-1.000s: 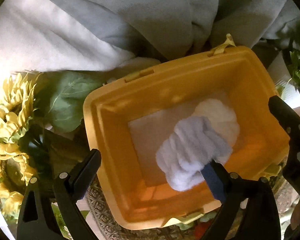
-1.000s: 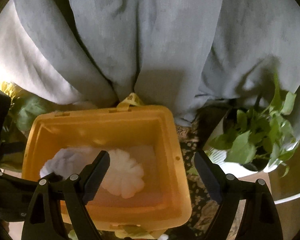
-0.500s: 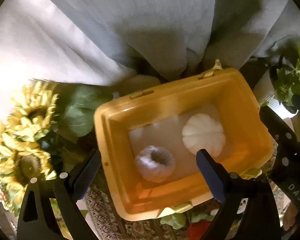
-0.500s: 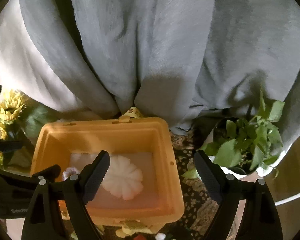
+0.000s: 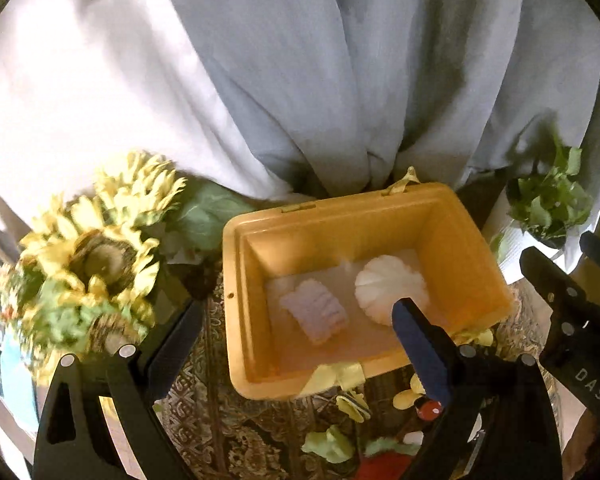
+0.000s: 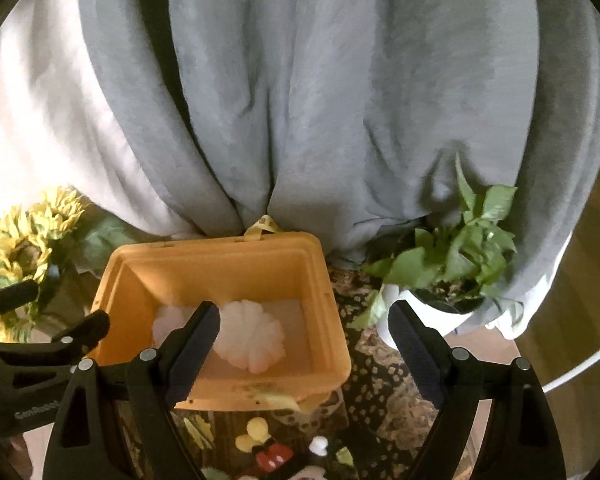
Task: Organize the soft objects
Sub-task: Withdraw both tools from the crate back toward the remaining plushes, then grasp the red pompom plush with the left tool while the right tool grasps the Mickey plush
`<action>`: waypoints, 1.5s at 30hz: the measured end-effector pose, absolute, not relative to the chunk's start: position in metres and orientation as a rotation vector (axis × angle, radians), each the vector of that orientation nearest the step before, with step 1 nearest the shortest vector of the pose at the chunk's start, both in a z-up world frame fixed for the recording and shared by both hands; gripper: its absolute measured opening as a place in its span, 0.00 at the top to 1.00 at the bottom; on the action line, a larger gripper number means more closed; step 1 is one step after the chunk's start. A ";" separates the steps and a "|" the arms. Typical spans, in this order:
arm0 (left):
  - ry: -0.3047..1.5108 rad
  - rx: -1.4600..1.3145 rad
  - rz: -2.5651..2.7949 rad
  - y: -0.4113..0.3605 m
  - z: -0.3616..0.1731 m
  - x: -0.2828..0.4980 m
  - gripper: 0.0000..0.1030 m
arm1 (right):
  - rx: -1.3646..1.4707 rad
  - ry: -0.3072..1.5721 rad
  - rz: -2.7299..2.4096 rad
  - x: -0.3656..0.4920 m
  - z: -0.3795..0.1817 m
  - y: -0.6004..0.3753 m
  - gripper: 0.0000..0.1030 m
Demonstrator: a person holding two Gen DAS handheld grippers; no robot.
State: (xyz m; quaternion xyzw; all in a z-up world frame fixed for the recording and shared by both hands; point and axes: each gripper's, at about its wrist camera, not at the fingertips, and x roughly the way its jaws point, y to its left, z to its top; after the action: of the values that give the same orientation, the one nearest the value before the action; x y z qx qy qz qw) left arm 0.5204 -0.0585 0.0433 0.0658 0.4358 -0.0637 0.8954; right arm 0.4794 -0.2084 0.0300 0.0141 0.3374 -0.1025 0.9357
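A yellow plastic bin (image 5: 452, 216) stands on a patterned cloth. Inside it lie a fuzzy pale lilac soft piece (image 5: 314, 311) and a white pumpkin-shaped plush (image 5: 388, 282). My left gripper (image 5: 296, 328) is open and empty, raised above the bin's near left side. My right gripper (image 6: 304, 332) is open and empty above the bin's (image 6: 328, 320) near right corner; the white plush (image 6: 252, 334) shows between its fingers, the lilac piece (image 6: 168, 318) is partly hidden behind the left finger. Small soft toys (image 5: 380, 440) lie on the cloth in front of the bin.
Artificial sunflowers (image 5: 96, 248) stand left of the bin. A potted green plant (image 6: 456, 248) in a white pot stands to its right. Grey and white draped curtains (image 6: 300, 100) hang right behind. The patterned cloth (image 5: 220, 420) covers the table; colourful small toys (image 6: 268, 448) lie near its front.
My left gripper let go of the lilac piece, which now lies in the bin, and both grippers have pulled up and back from the bin.
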 end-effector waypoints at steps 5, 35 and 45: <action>0.816 0.124 -0.124 -0.053 0.046 0.486 0.05 | 0.023 0.670 -0.216 0.452 0.023 -0.205 0.15; 0.794 0.116 -0.194 -0.063 -0.028 0.367 0.06 | 0.000 0.768 -0.155 0.364 -0.055 -0.210 0.16; 0.916 0.172 -0.270 -0.084 -0.066 0.361 0.08 | -0.006 0.909 -0.111 0.362 -0.102 -0.219 0.16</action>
State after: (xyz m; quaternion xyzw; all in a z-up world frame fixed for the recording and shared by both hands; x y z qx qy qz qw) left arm 0.3611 -0.0845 -0.0665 0.0825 0.4401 -0.1299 0.8847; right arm 0.3617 -0.2186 -0.1018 -0.0030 0.4389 -0.0534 0.8969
